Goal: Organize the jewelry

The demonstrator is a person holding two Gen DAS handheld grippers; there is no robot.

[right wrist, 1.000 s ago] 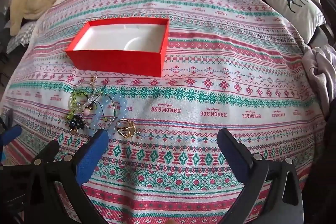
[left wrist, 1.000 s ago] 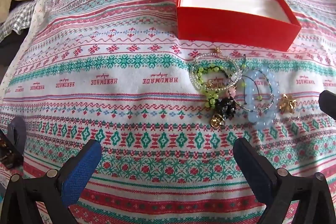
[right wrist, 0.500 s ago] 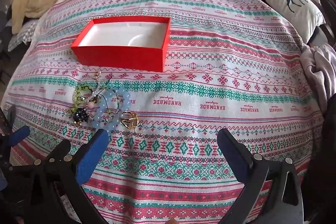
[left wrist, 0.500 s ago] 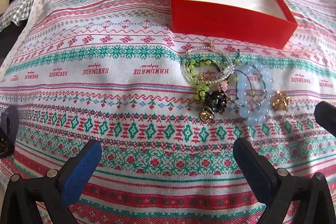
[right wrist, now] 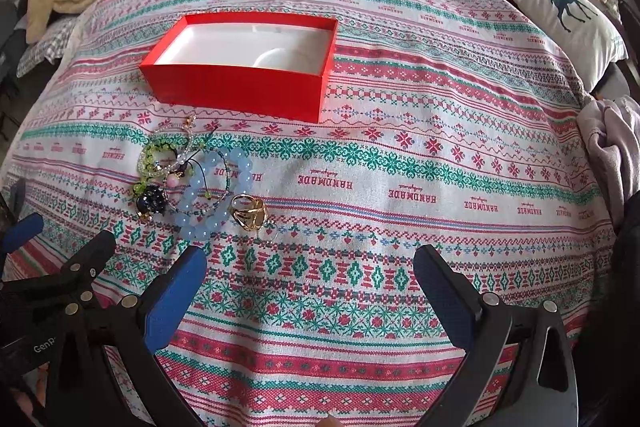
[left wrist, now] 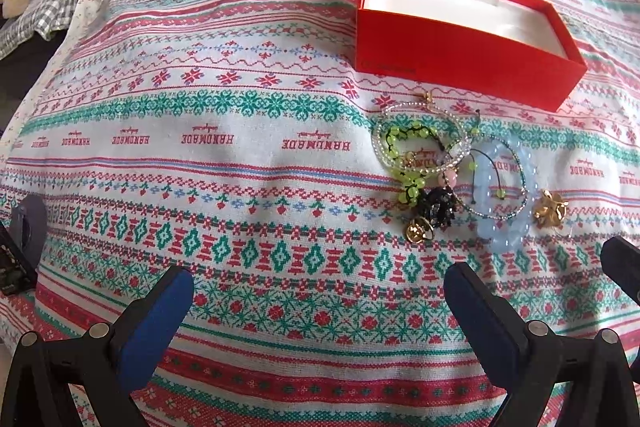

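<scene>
Both claws hang apart and empty over the patterned bedspread (right wrist: 400, 155): the left gripper (left wrist: 318, 291) has the tangled jewelry pile (left wrist: 452, 167) at its one o'clock; the right gripper (right wrist: 310, 273) sees it at ten o'clock, just short of the empty red box (right wrist: 240, 91). I'd begin with the loose gold ring (right wrist: 248, 213) on the pile's right edge; pinch it alone, since the pale blue bead bracelet (right wrist: 216, 193) touching it and the threaded cords would likely drag along.

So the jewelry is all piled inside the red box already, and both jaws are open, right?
Not quite. The red box is empty, as the right wrist view shows; the jewelry lies in a heap on the patterned cloth in front of it. Both sets of jaws are indeed open.
</scene>
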